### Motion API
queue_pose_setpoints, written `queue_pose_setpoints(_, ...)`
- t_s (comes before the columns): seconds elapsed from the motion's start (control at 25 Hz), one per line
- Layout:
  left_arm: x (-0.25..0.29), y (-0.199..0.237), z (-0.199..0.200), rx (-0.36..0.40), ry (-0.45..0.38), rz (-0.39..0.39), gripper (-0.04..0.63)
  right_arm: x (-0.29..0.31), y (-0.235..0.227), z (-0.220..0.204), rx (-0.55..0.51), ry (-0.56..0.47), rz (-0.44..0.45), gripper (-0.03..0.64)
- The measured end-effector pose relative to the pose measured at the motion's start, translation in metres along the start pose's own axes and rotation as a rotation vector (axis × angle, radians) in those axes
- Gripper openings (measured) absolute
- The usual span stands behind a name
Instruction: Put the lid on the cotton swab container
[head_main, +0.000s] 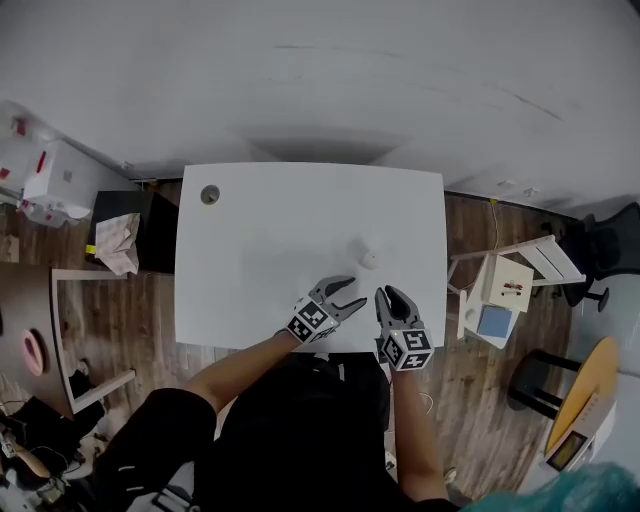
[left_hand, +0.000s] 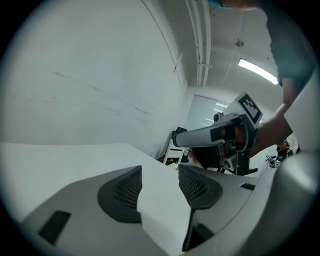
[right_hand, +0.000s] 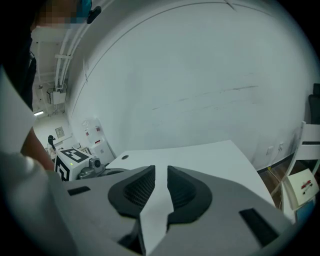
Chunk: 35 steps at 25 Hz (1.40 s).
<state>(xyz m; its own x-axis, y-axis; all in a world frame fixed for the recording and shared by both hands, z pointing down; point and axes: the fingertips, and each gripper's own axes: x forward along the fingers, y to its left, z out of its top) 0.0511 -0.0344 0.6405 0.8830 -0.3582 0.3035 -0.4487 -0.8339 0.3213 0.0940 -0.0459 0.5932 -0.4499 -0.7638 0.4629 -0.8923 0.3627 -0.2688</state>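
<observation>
Left tongs (head_main: 353, 291) wide apart, right tongs (head_main: 391, 293) barely apart, both empty, near white container (head_main: 369, 259).

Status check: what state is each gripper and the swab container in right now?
Left gripper: jaws wide apart, empty.
Right gripper: jaws slightly apart, empty.
Cotton swab container: resting on the table, untouched by either gripper; too small to tell whether its lid is on.

top (head_main: 290, 425): black, short sleeves
left gripper (head_main: 347, 292): grey moulded shell with curved jaws and black ribbed pads (left_hand: 125, 192)
right gripper (head_main: 392, 296): same grey and black build
marker cubes (head_main: 311, 321): white faces, black square patterns, one on each gripper
</observation>
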Motion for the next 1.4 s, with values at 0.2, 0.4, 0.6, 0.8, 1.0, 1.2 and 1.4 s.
queue_pose_setpoints(0.2,-0.023,-0.036,0.031,-0.011,-0.093,-0.089,0.119,-0.030,0.013,0.016,-0.002,-0.055,-0.025,0.087)
queue_pose_setpoints(0.4,-0.041,-0.054,0.049,0.015,-0.116,-0.046,0.015,-0.052,0.034,0.029,-0.013,-0.109,-0.042,0.087)
queue_pose_setpoints(0.6,-0.051,-0.063,0.055,-0.011,-0.091,0.063,0.014,-0.076,0.052,0.034,-0.026,-0.137,-0.019,0.086)
queue_pose_setpoints(0.8,-0.061,-0.088,0.090,0.039,-0.148,0.156,0.014,-0.104,0.056,0.043,-0.016,-0.168,-0.005,0.077)
queue_pose_setpoints(1.0,-0.073,-0.135,0.123,0.034,-0.235,0.244,0.014,-0.151,0.063,0.055,-0.044,-0.209,0.013,0.037)
queue_pose_setpoints(1.2,-0.067,-0.187,0.111,0.025,-0.260,0.341,0.014,-0.201,0.060,0.051,-0.094,-0.251,0.018,0.035)
queue_pose_setpoints(1.4,-0.076,-0.230,0.103,0.074,-0.277,0.441,0.014,-0.240,0.064,0.034,-0.183,-0.285,0.004,0.034)
